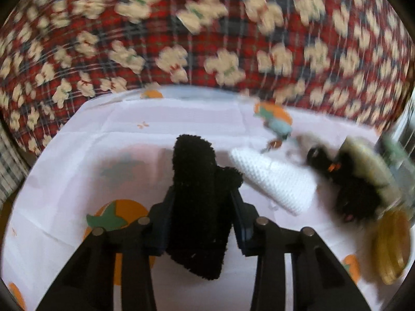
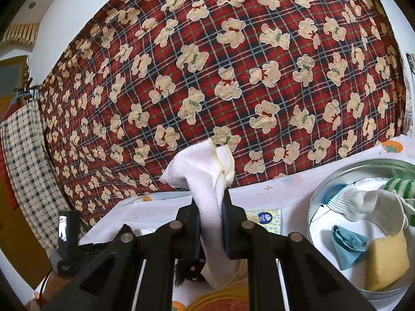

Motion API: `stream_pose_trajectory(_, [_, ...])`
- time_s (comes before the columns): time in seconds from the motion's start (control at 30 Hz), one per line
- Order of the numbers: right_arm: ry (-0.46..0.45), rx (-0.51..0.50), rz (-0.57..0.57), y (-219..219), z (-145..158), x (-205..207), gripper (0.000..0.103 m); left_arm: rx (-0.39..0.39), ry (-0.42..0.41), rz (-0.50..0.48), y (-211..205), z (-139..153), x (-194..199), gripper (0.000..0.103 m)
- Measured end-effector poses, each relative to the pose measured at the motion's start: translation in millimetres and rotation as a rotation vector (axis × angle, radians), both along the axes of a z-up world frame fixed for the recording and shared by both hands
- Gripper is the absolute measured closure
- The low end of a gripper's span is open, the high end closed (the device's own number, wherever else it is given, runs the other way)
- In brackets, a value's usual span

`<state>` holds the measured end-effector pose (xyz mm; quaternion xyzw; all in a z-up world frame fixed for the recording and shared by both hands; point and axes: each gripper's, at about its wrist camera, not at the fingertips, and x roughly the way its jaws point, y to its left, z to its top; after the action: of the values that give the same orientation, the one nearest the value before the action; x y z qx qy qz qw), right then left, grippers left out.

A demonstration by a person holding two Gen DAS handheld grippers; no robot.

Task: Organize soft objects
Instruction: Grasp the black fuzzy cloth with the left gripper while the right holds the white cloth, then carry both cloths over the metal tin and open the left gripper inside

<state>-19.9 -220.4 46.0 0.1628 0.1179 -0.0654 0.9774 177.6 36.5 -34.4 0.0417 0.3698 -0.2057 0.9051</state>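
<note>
- A red plaid blanket (image 2: 233, 77) printed with cream teddy bears hangs as a backdrop behind the table in both views.
- The table wears a white tablecloth (image 1: 64, 160) with orange fruit prints.
- A round metal tin (image 2: 337, 178) sits on the cloth at the right of the right wrist view. Inside lie a white sock (image 2: 363, 202), a green-striped sock (image 2: 399, 184), a blue cloth (image 2: 347, 246) and a yellow sponge (image 2: 386, 261).
- The left gripper (image 1: 202, 202) has its jaws closed partway around a fuzzy black sock (image 1: 197, 194), which stands up between them above the cloth.
- The right gripper (image 2: 211, 223) has its jaws pinched nearly together on a white cloth (image 2: 205, 171) with pale yellow stitched edging, lifted off the table.
- A white knitted piece (image 1: 275, 181) lies on the cloth just right of the black sock.
- Farther right, blurred, is a dark furry thing (image 1: 347, 184).
</note>
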Motion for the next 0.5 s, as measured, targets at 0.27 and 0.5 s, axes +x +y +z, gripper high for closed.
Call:
stream_pose_trajectory(0.27, [-0.032,0.042,-0.02,-5.9,1.7,-6.2,0.088,-0.332,-0.098,0.053,27.7,19.2,-36.4,0.065])
stream_pose_trajectory(0.5, [-0.018,0.05,0.007,-1.3,-4.2,-2.6,0.088,-0.248,-0.253,0.028,-13.5,36.7,-82.5,0.065])
